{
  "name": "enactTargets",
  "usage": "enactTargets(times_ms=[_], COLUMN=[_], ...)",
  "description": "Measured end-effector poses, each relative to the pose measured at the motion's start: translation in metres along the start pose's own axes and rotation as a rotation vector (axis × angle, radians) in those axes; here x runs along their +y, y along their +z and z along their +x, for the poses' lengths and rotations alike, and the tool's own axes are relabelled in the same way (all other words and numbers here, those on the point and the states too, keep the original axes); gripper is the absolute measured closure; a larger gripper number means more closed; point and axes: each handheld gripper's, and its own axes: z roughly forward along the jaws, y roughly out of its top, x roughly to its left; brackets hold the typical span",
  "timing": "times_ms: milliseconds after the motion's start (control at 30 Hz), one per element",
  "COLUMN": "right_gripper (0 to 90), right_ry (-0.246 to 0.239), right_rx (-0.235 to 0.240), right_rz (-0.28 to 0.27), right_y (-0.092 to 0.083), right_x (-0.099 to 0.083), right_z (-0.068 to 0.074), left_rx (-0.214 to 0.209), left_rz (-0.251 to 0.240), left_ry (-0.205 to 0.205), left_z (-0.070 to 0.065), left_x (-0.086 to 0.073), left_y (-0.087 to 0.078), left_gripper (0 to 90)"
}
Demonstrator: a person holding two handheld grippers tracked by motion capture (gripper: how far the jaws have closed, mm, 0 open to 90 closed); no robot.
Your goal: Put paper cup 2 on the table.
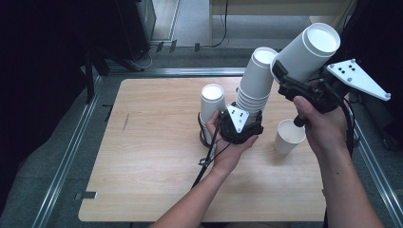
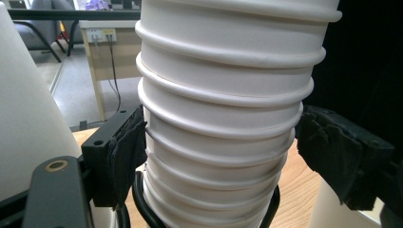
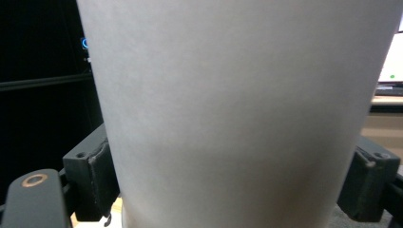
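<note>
My left gripper [image 1: 247, 113] sits over the middle of the table, shut on the lower part of a stack of white paper cups [image 1: 255, 80] that leans up and to the right. Along its own jaws, the ribbed stack [image 2: 223, 109] fills the space in my left gripper [image 2: 216, 147], with both black pads against it. Up at the right, my right gripper [image 1: 284, 76] is shut on a single white cup [image 1: 308, 50], held high and tilted, mouth up. My right gripper [image 3: 233, 180] has that cup's wall [image 3: 237, 95] pressed between its pads.
A tall white cup [image 1: 212, 102] stands just left of my left hand. A shorter open cup [image 1: 289, 137] stands on the wooden table [image 1: 142, 166] below my right hand. A metal rail runs around the table. The floor and desk legs lie behind.
</note>
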Motion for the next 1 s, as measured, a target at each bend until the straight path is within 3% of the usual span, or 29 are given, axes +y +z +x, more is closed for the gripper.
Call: enactTargets(times_ms=[200, 567, 667, 767, 867, 967, 1000], right_gripper=[12.4, 12.4, 12.4, 12.3, 12.4, 12.4, 12.4], right_ry=[-0.032, -0.035, -0.061, -0.076, -0.090, -0.092, -0.093], right_rx=[-0.025, -0.063, -0.074, -0.084, -0.124, -0.125, -0.126], right_rz=[0.017, 0.048, 0.050, 0.063, 0.072, 0.070, 0.073], right_y=[-0.009, -0.023, -0.026, -0.031, -0.033, -0.035, -0.037], right_x=[-0.010, -0.034, -0.040, -0.049, -0.056, -0.060, -0.065], right_z=[-0.005, -0.014, -0.016, -0.016, -0.017, -0.018, -0.018], left_rx=[-0.001, 0.003, 0.004, -0.004, -0.022, -0.033, -0.054], left_rz=[-0.001, 0.004, 0.005, 0.013, 0.020, 0.021, 0.018], left_ry=[-0.001, 0.006, 0.006, 0.012, 0.012, 0.016, 0.020], left_z=[0.000, -0.001, -0.001, -0.001, 0.000, 0.001, 0.001], left_x=[0.000, 0.000, -0.001, -0.002, -0.003, -0.003, -0.003], left_y=[0.000, -0.002, -0.003, -0.005, -0.010, -0.014, -0.020], left_gripper=[17.0, 18.7, 19.8, 19.9, 17.9, 15.7, 14.2])
